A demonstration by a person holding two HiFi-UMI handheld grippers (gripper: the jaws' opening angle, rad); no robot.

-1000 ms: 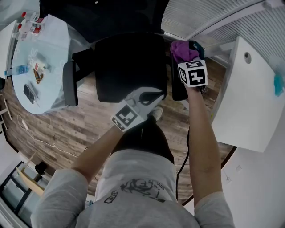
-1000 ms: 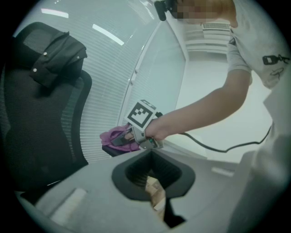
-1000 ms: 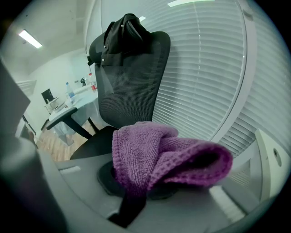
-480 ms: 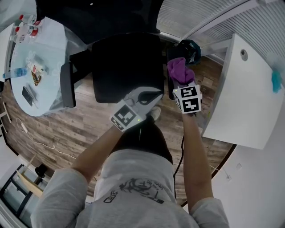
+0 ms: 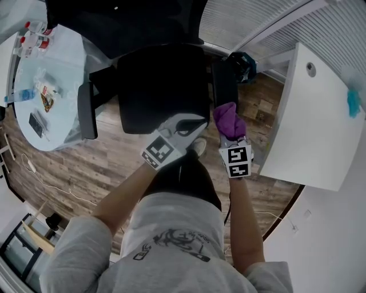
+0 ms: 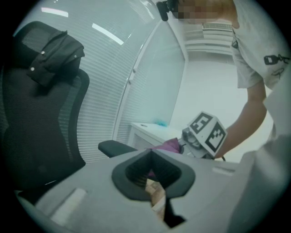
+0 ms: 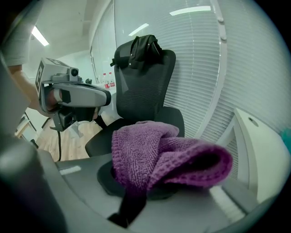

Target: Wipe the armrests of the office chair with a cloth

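The black office chair (image 5: pixel 160 86) stands in front of me, its left armrest (image 5: pixel 87 117) bare. My right gripper (image 5: pixel 230 130) is shut on a bunched purple cloth (image 5: pixel 229 119), which rests at the near end of the right armrest (image 5: pixel 225 83). The right gripper view shows the cloth (image 7: pixel 159 154) filling the jaws, with the chair (image 7: pixel 145 86) behind. My left gripper (image 5: pixel 186 125) hovers over the seat's front edge, jaws together and holding nothing. The left gripper view shows the right armrest (image 6: pixel 116 148) with the cloth (image 6: pixel 169 145) at its near end.
A round glass table (image 5: pixel 63 129) with bottles and small items stands left of the chair. A white cabinet (image 5: pixel 311 126) is close on the right, slatted blinds (image 5: pixel 257 17) behind. A dark jacket (image 7: pixel 144 48) hangs on the headrest. A cable (image 5: pixel 46 177) lies on the wood floor.
My right gripper has drawn the purple cloth along the right armrest from its far end toward me. The left gripper has stayed in place.
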